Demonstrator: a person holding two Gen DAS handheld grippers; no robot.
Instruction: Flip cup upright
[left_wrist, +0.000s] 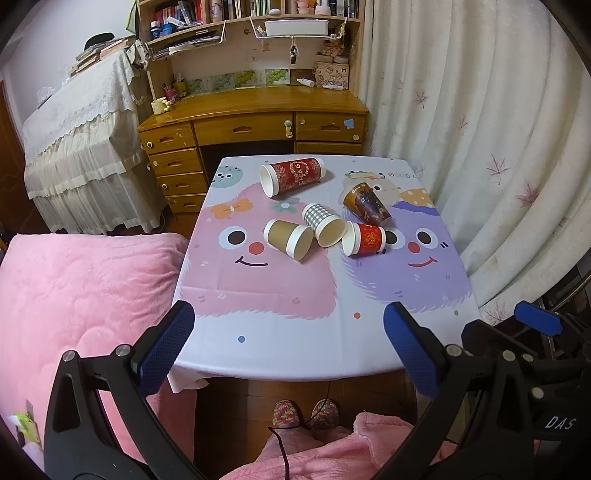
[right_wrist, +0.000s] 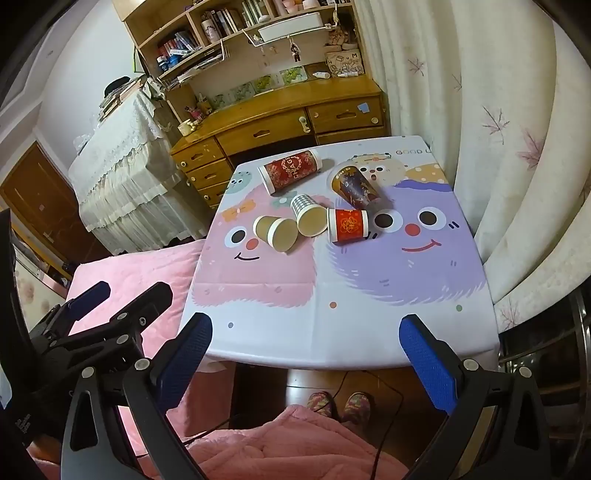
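Several paper cups lie on their sides on the cartoon tablecloth (left_wrist: 280, 325): a tall red cup (left_wrist: 293, 176) at the back, a dark patterned cup (left_wrist: 366, 204), a checked cup (left_wrist: 324, 224), a tan cup (left_wrist: 289, 239) and a short red cup (left_wrist: 364, 239). They also show in the right wrist view: tall red cup (right_wrist: 291, 170), dark cup (right_wrist: 354, 186), checked cup (right_wrist: 308, 215), tan cup (right_wrist: 276, 230), short red cup (right_wrist: 348, 225). My left gripper (left_wrist: 289, 347) is open and empty, short of the table's near edge. My right gripper (right_wrist: 306, 347) is open and empty, also at the near edge.
A pink bed (left_wrist: 81, 295) lies left of the table. A wooden desk (left_wrist: 255, 122) with shelves stands behind it. A curtain (left_wrist: 480, 147) hangs on the right. The person's slippers (left_wrist: 304, 413) and a cable are on the floor below.
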